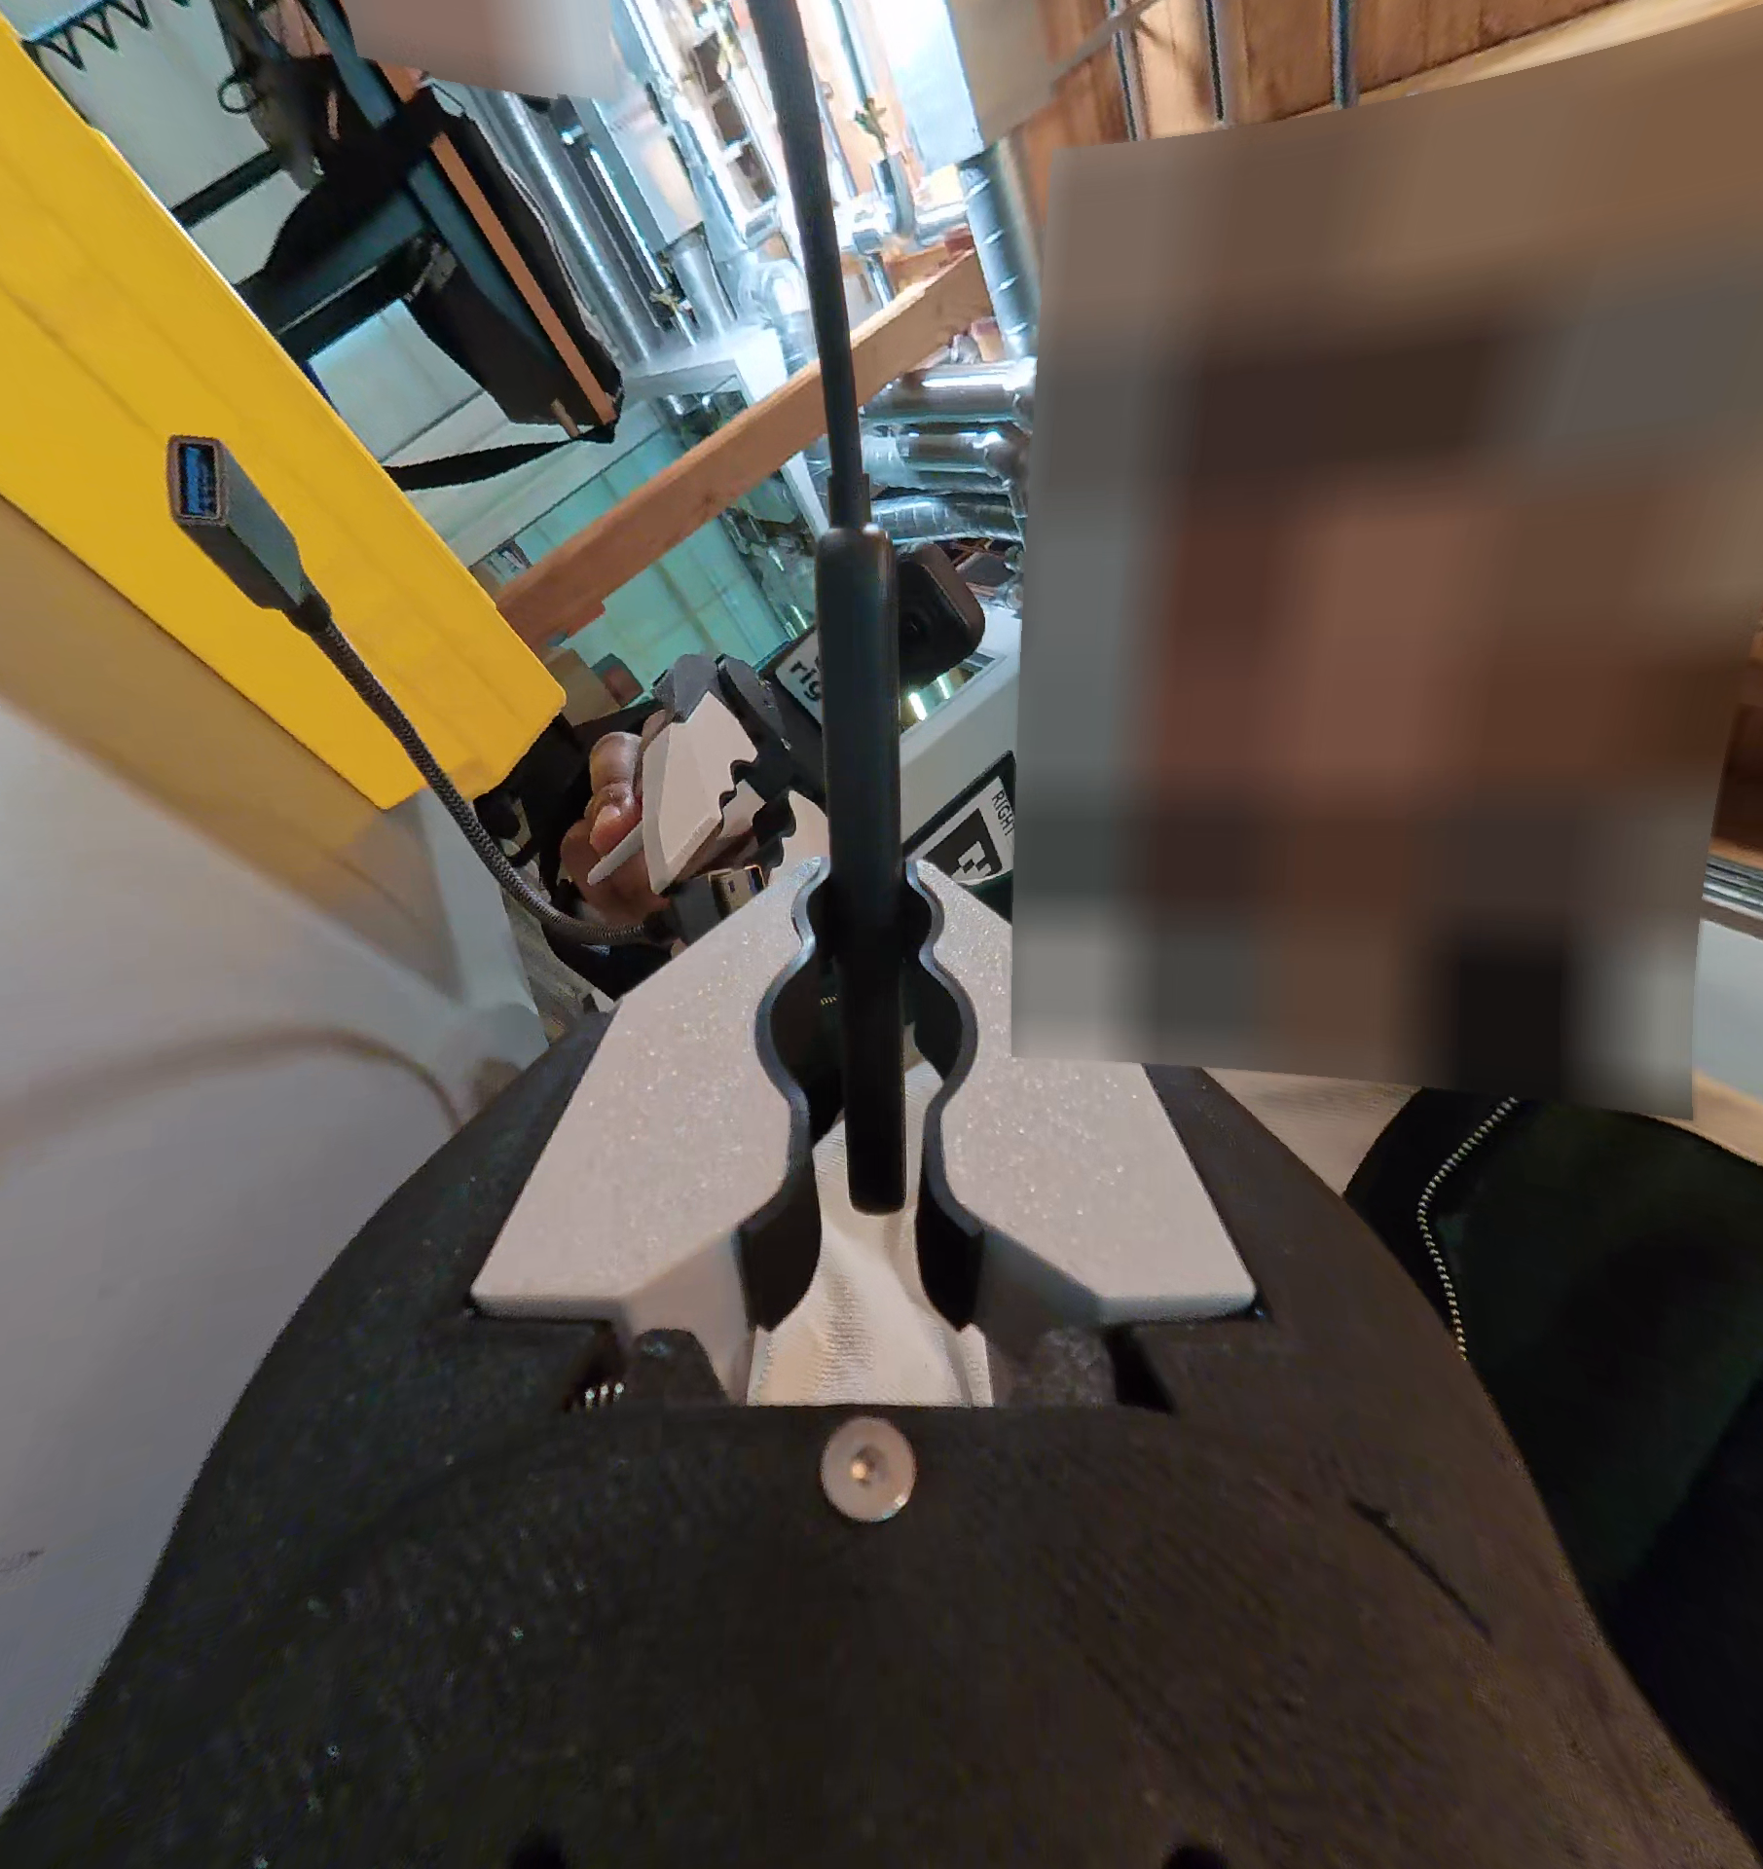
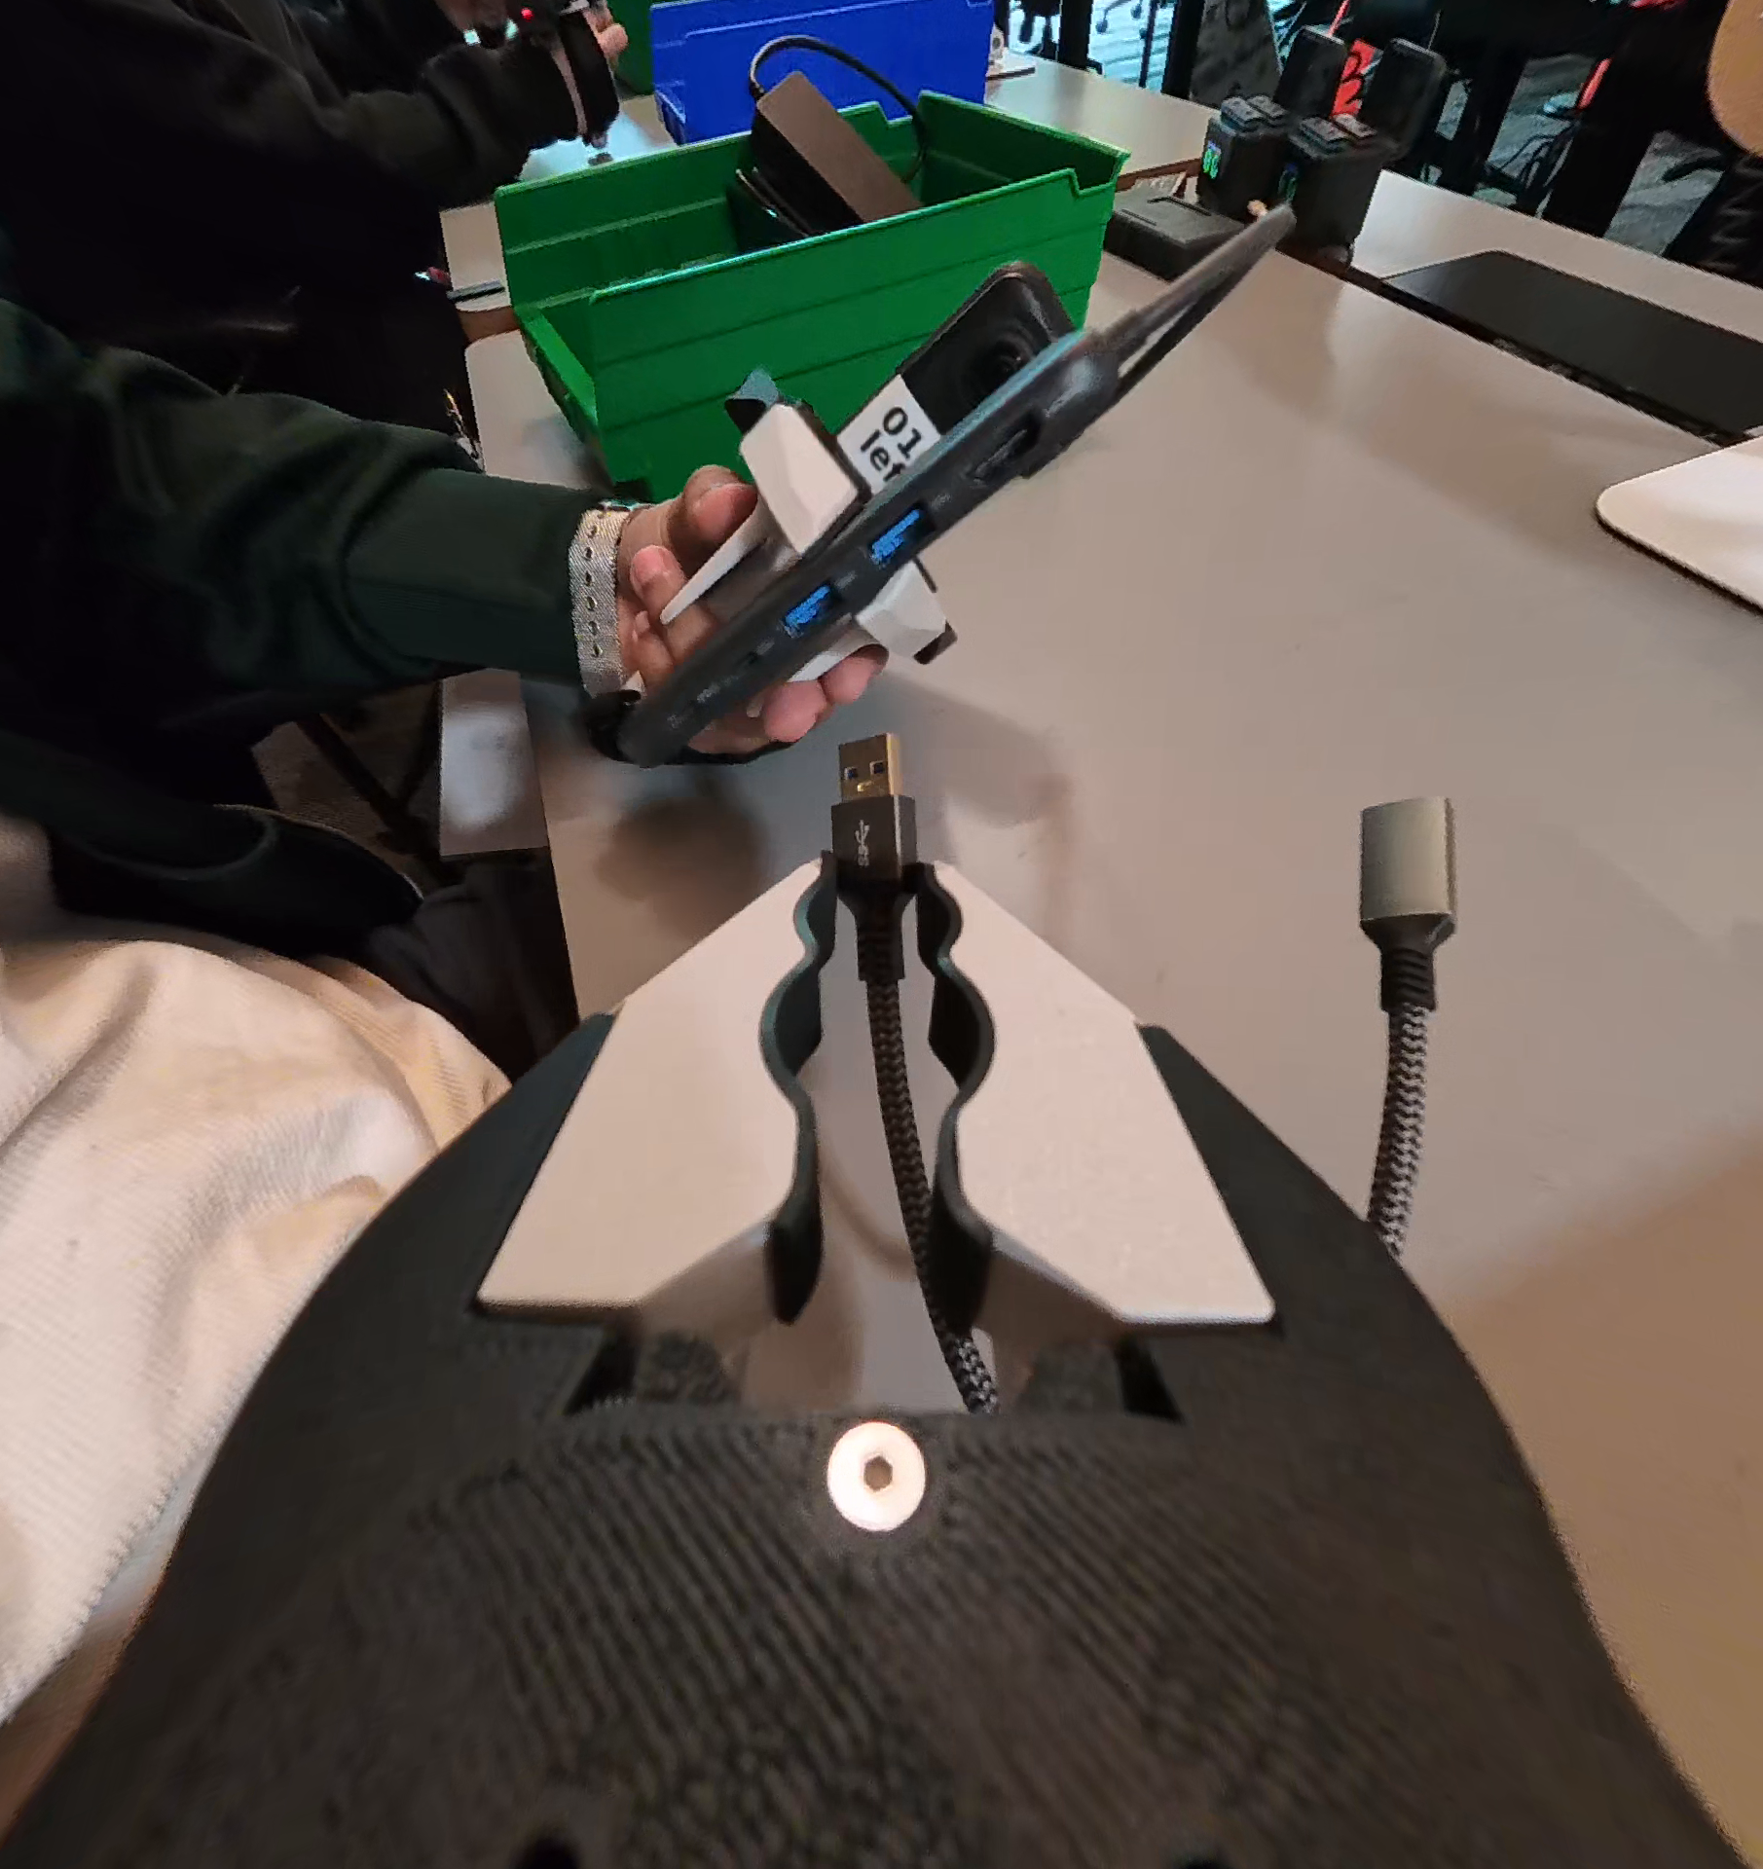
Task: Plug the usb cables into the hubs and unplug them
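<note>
My left gripper [image 1: 862, 890] is shut on a dark slim USB hub [image 1: 862, 809], held on edge, its cable running up out of view. In the right wrist view the hub [image 2: 857, 566] hangs tilted in the air, its blue ports facing me, in the left gripper [image 2: 837, 536]. My right gripper [image 2: 872, 870] is shut on the braided USB cable just behind its plug [image 2: 869, 799]; the gold tip points at the hub, a short gap below it. The cable's grey socket end [image 2: 1408, 860] sticks up to the right, and also shows in the left wrist view [image 1: 235, 521].
A green bin [image 2: 756, 303] holding more hubs stands behind on the grey table [image 2: 1362, 657], a blue bin [image 2: 816, 51] behind it. A yellow bin [image 1: 149, 405] fills the left wrist view's left. A white pad [image 2: 1727, 526] lies far right. A person's dark sleeves are at left.
</note>
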Demonstrator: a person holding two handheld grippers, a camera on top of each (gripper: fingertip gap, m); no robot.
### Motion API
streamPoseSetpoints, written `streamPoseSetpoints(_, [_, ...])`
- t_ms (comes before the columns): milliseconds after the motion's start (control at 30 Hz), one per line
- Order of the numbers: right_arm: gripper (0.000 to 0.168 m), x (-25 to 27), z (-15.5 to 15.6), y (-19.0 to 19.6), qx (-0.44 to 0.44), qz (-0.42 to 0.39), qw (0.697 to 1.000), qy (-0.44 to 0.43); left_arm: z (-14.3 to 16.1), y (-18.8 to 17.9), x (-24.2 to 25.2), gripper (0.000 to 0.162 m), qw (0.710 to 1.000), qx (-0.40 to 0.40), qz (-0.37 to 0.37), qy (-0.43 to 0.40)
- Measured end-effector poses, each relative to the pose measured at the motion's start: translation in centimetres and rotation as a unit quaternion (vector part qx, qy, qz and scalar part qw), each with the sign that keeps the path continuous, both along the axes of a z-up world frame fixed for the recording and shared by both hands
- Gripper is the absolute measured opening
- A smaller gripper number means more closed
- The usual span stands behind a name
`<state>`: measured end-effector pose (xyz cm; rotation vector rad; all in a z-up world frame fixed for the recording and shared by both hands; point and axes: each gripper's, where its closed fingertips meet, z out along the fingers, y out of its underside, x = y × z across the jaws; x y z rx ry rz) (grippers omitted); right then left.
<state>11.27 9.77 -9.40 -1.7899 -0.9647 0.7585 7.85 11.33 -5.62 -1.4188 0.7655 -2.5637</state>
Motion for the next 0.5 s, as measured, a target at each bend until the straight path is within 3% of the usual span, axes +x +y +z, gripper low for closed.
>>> streamPoseSetpoints(33, [0.015,0.0,0.0,0.0,-0.001,0.001,1.0,0.002,0.0,-0.1,0.1,0.008,1.0,0.003,-0.002,0.0])
streamPoseSetpoints(267, [0.015,-0.4,0.7,-0.6,0.009,0.014,1.0,0.017,-0.1,-0.1,0.1,0.008,1.0,0.011,0.001,0.001])
streamPoseSetpoints(500, [0.015,-0.8,3.3,-2.2,0.1,0.068,0.99,0.069,-0.1,-0.9,0.1,0.008,0.999,0.038,-0.003,0.002])
